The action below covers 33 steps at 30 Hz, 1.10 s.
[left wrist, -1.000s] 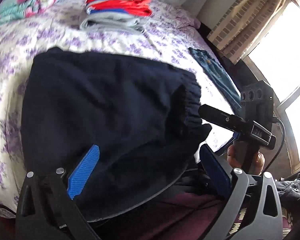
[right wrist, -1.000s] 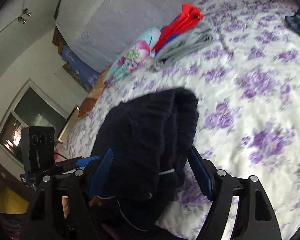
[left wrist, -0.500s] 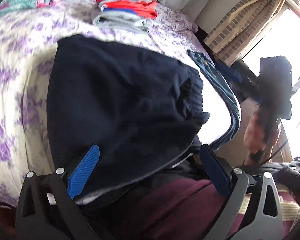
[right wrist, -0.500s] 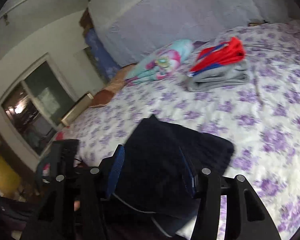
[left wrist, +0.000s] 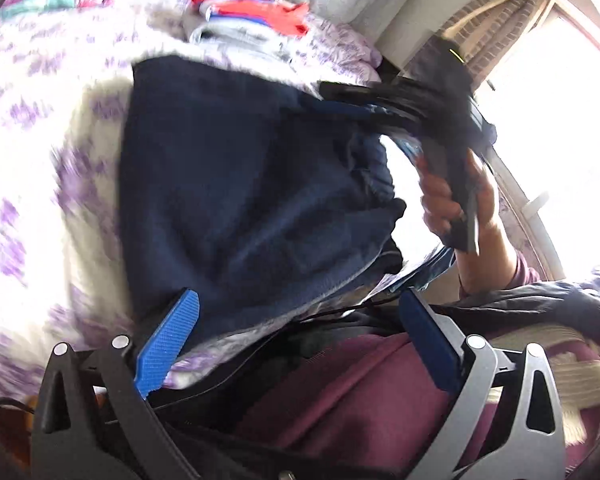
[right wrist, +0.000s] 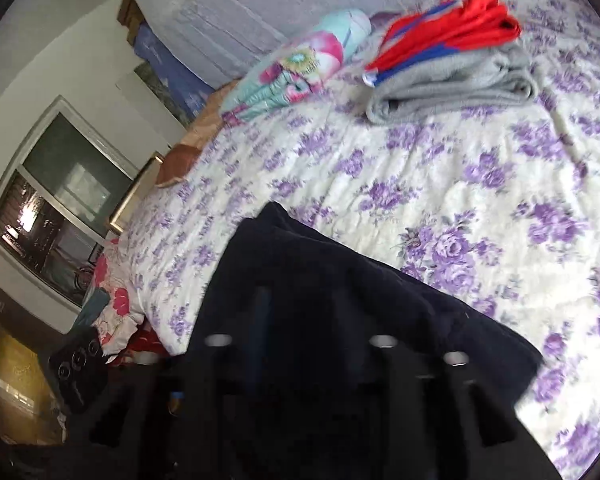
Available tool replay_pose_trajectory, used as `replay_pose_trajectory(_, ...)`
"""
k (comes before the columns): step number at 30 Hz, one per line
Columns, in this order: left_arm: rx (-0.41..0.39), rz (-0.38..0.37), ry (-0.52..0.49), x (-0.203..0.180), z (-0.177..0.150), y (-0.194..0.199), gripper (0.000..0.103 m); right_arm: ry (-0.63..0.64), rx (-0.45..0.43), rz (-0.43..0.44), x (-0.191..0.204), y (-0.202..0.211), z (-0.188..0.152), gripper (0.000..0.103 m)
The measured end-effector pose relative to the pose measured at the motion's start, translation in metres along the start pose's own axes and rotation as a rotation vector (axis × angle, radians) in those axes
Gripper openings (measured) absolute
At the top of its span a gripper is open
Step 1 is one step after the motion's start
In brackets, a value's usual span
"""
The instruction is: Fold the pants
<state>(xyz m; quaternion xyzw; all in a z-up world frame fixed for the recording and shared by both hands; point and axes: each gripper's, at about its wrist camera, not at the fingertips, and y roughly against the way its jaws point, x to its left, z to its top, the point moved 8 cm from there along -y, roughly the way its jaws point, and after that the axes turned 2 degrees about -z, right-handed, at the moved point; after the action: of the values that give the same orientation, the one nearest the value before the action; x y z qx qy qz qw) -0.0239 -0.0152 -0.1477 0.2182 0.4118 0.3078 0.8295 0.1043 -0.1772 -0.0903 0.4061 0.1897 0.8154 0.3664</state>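
Observation:
Folded dark navy pants [left wrist: 240, 184] lie on the purple-flowered bedspread [left wrist: 40, 184] at the near edge of the bed. My left gripper [left wrist: 296, 332] is open, its blue pads wide apart, just short of the pants' near edge and empty. The right gripper shows in the left wrist view [left wrist: 440, 108], held in a hand over the pants' right side at the waistband. In the right wrist view the pants [right wrist: 340, 300] fill the bottom and my right gripper [right wrist: 320, 340] is a dark blur against them, its jaws not readable.
A folded stack of grey, red and blue clothes [right wrist: 452, 64] sits farther back on the bed, with a floral pillow [right wrist: 300, 68] beside it. A window [left wrist: 560, 80] is at the right, another window [right wrist: 56, 208] at the left. The person's maroon clothing [left wrist: 360, 392] is close below.
The right gripper swung from beyond the bed's right edge to over the pants' waistband side. The left view pulled back and tilted; its jaws stayed open. The right wrist view went blurred.

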Motion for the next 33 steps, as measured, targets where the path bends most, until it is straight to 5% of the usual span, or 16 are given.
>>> replay_pose_trajectory(1,-0.031,0.017,-0.007,0.004,0.009,0.011,0.098,0.014,-0.073,-0.030,0.001,0.025,-0.002,0.090)
replay_pose_trajectory(3,-0.074,0.048,0.015,0.022,0.024,0.024,0.098,0.024,-0.179,-0.072,-0.004,0.066,-0.009,0.094)
replay_pose_trajectory(6,-0.068,0.052,0.126,0.062,0.043,0.015,0.098,-0.050,-0.190,-0.086,-0.031,0.090,-0.033,0.097)
replay_pose_trajectory(12,0.005,-0.059,0.114,0.068,0.065,-0.037,0.098,-0.186,-0.062,-0.057,-0.074,0.041,-0.080,0.097)
replay_pose_trajectory(17,0.059,-0.078,0.070,0.060,0.076,-0.061,0.098,-0.162,-0.019,0.097,-0.057,0.004,-0.070,0.097)
replay_pose_trajectory(21,0.063,-0.075,0.052,0.054,0.074,-0.071,0.098,-0.106,0.036,0.093,-0.045,-0.026,-0.059,0.098)
replay_pose_trajectory(23,0.054,-0.059,0.042,0.051,0.074,-0.073,0.098,-0.094,0.047,0.085,-0.040,-0.027,-0.058,0.089)
replay_pose_trajectory(25,0.020,-0.076,0.068,0.048,0.075,-0.068,0.097,-0.102,0.050,0.078,-0.041,-0.022,-0.059,0.049)
replay_pose_trajectory(27,-0.007,-0.113,0.063,0.039,0.076,-0.060,0.092,-0.114,0.033,0.126,-0.038,-0.011,-0.061,0.044)
replay_pose_trajectory(33,-0.025,-0.129,0.042,0.022,0.078,-0.049,0.076,-0.042,-0.017,0.095,-0.023,0.008,-0.064,0.041)
